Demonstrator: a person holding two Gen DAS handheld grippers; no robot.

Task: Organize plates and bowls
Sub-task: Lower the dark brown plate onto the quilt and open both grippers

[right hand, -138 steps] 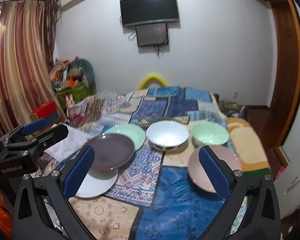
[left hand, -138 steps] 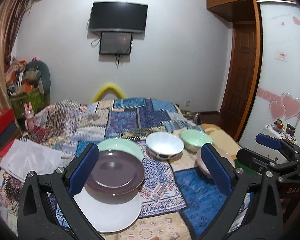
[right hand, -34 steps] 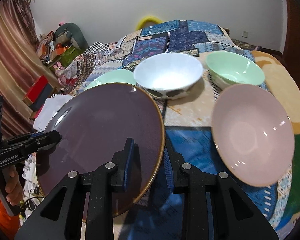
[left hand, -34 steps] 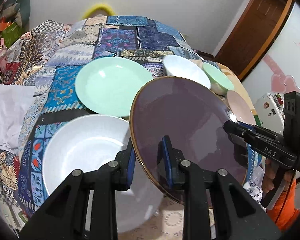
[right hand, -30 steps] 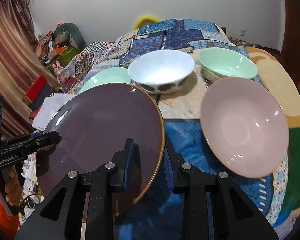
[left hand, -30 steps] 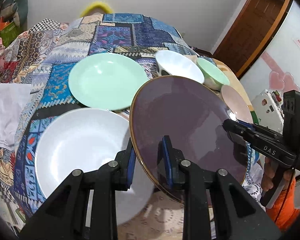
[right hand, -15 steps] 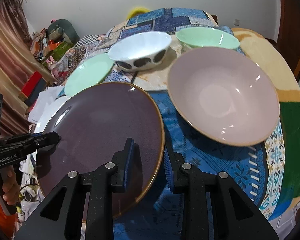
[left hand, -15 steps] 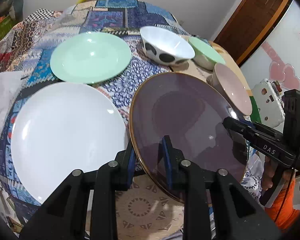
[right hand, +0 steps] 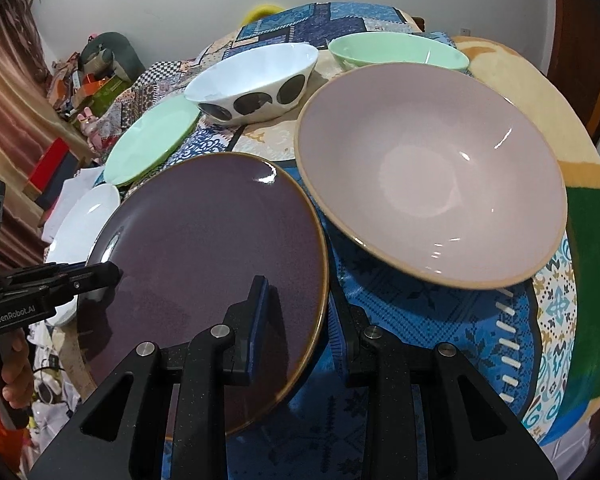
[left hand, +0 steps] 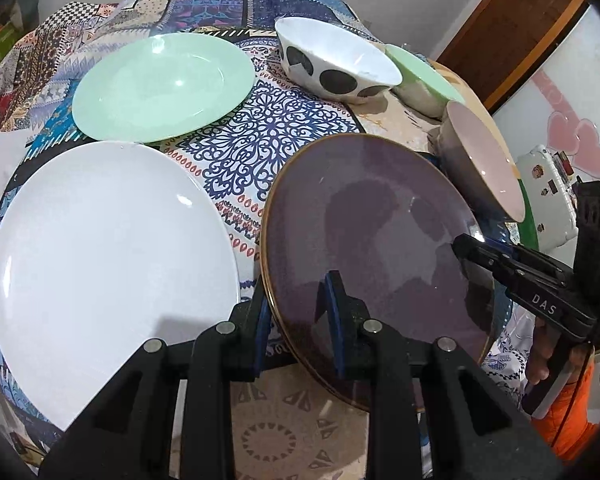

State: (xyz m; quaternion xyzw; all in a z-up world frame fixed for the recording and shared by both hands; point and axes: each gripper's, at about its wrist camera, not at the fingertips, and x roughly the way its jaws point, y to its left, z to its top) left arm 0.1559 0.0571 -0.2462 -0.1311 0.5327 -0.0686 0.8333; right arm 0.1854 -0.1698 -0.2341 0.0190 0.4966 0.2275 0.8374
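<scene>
two hand-held grippers grip one dark purple plate [left hand: 380, 232] from opposite sides of its gold-edged rim, above a bed spread with a patchwork quilt [left hand: 256, 144] in blues, creams and checks. on the quilt lie a white plate [left hand: 100, 256] nearest the left side, a mint-green plate [left hand: 160, 88] beyond it, a white bowl with black spots [left hand: 336, 64], a mint-green bowl [right hand: 396, 54] and a wide pink bowl [right hand: 432, 168] to the right of the purple plate. behind the bed stands a pale wall, with a striped curtain [right hand: 4, 92] and a heap of boxes and bags [right hand: 88, 76] on the left, and a dark wooden door [left hand: 508, 28] beside a white panel with pink hearts [left hand: 576, 140] on the right. the left hand-held gripper [left hand: 298, 320] points steeply down, its blue pads clenched on the plate's left edge; the right hand-held gripper [right hand: 296, 320], angled down likewise, pinches the right edge. a hand [left hand: 540, 356] at an orange sleeve [left hand: 572, 412] holds the right tool's handle. the purple plate hangs tilted, off the quilt, between the white plate and the pink bowl.
</scene>
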